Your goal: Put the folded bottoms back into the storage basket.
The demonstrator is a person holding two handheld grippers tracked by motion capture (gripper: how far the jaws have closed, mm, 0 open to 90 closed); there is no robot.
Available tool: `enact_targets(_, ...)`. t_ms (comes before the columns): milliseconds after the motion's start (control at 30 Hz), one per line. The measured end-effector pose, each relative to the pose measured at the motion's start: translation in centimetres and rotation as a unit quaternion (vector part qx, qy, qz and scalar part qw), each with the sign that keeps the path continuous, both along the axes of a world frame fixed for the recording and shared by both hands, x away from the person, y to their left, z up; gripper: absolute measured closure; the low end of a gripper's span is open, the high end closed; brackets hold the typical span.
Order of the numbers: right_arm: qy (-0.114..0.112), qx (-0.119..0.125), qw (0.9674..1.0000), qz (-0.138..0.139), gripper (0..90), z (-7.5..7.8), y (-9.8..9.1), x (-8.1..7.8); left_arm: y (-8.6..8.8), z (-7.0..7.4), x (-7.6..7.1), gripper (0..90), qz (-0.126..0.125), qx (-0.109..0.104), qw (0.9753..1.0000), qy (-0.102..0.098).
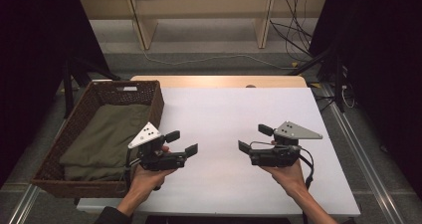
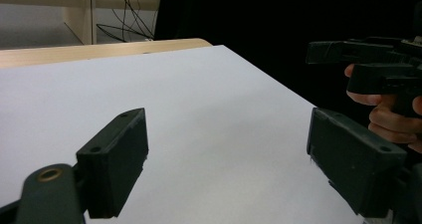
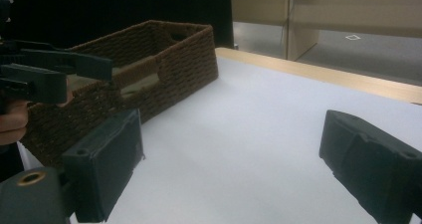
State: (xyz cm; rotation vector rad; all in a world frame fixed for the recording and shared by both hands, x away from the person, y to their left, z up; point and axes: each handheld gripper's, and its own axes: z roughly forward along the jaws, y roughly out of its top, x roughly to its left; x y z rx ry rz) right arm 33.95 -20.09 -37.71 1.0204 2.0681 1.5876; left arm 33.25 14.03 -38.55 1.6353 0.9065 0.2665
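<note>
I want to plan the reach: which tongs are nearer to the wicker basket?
Left. The left tongs are beside the wicker basket, near its right wall; the right tongs are farther off, across the white table.

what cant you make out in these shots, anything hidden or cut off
- Olive cloth in the wicker basket, high view: anything beneath it is covered, and the folds hide what garment it is.
- Basket's near end, right gripper view: blocked by the left gripper and cut by the left edge.
- Right gripper, left gripper view: cut off by the right edge.
- Surroundings beside the table, high view: too dark to read.
</note>
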Motion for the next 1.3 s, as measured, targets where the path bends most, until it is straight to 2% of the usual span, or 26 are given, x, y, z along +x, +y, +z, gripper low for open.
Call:
enact_targets(200, 0.001, -0.002, 1.0, -0.001, 11.1, -0.4, -0.2, -0.3, -0.2, -0.3, -0.1, 16.2, -0.004, 0.013, 0.9999, -0.001)
enact_targets(367, -0.001, 0.0, 1.0, -0.008, 11.1, -0.5, -0.5, -0.6, -0.6, -0.6, -0.4, 15.5, -0.013, 0.023, 0.9996, -0.013)
enact_targets(500, -0.004, 0.003, 0.9999, -0.01, 11.2, -0.7, -0.8, -1.0, -0.7, -0.8, -0.5, 15.3, -0.016, 0.031, 0.9993, -0.014)
enact_targets(633, -0.007, 0.003, 0.9999, -0.01, 11.2, -0.9, -0.9, -1.6, -0.6, -1.0, -0.6, 15.3, -0.017, 0.03, 0.9992, -0.02)
enact_targets(833, -0.014, -0.01, 0.9998, -0.008, 11.1, -1.1, -1.1, -2.3, -0.5, -1.3, -0.7, 15.4, -0.017, 0.023, 0.9993, -0.024)
enact_targets(967, -0.011, -0.01, 0.9999, -0.008, 11.1, -1.4, -1.3, -2.7, -0.5, -1.5, -0.8, 15.3, -0.019, 0.022, 0.9992, -0.027)
enact_targets(1200, -0.014, -0.011, 0.9998, -0.013, 11.1, -1.7, -1.7, -3.2, -0.9, -2.1, -1.1, 15.4, -0.024, 0.035, 0.9987, -0.028)
enact_targets(1300, -0.013, -0.011, 0.9997, -0.014, 11.1, -1.8, -1.8, -3.3, -1.1, -2.1, -1.2, 15.3, -0.028, 0.038, 0.9983, -0.035)
